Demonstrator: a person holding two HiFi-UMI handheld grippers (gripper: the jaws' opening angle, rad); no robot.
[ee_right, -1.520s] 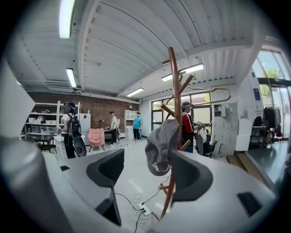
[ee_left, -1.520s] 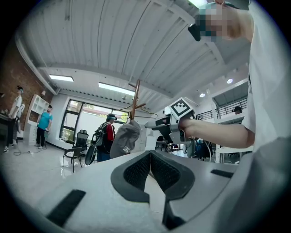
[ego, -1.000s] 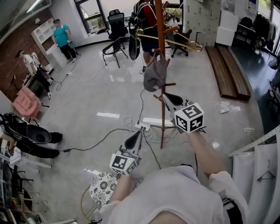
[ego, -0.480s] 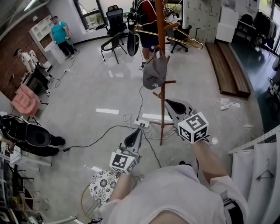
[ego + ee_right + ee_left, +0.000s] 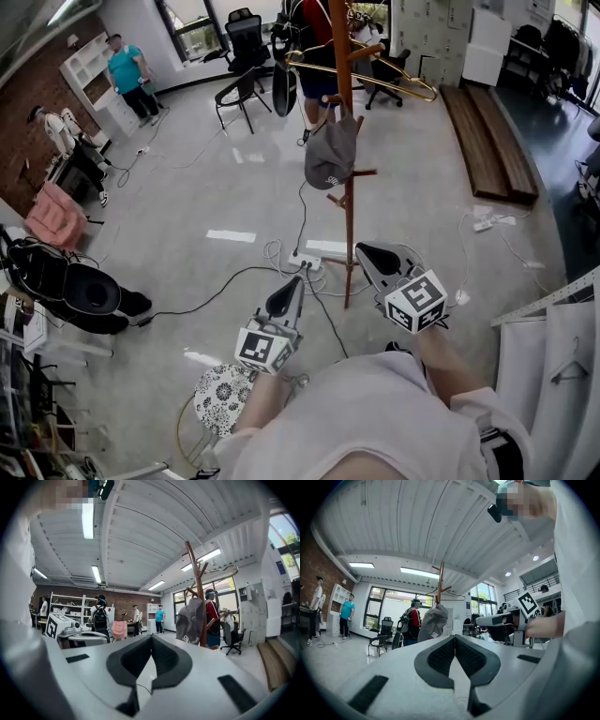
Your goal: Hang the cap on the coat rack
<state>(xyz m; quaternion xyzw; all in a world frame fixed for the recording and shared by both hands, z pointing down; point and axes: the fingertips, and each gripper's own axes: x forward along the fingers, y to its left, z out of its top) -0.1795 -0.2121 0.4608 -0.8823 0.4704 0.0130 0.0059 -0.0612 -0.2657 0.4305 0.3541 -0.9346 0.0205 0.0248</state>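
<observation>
Task looks done: dark grey fabric cap (image 5: 332,150) hangs on a peg of the brown wooden coat rack (image 5: 349,234), left gripper (image 5: 298,281) and right gripper (image 5: 362,249) both closed, empty, nothing left.

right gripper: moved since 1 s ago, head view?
Yes. The right gripper has drawn back toward the person, away from the coat rack and the cap hanging on it. Its jaws are shut and empty.

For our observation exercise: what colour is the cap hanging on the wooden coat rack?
A grey fabric cap, clearest in the head view.
</observation>
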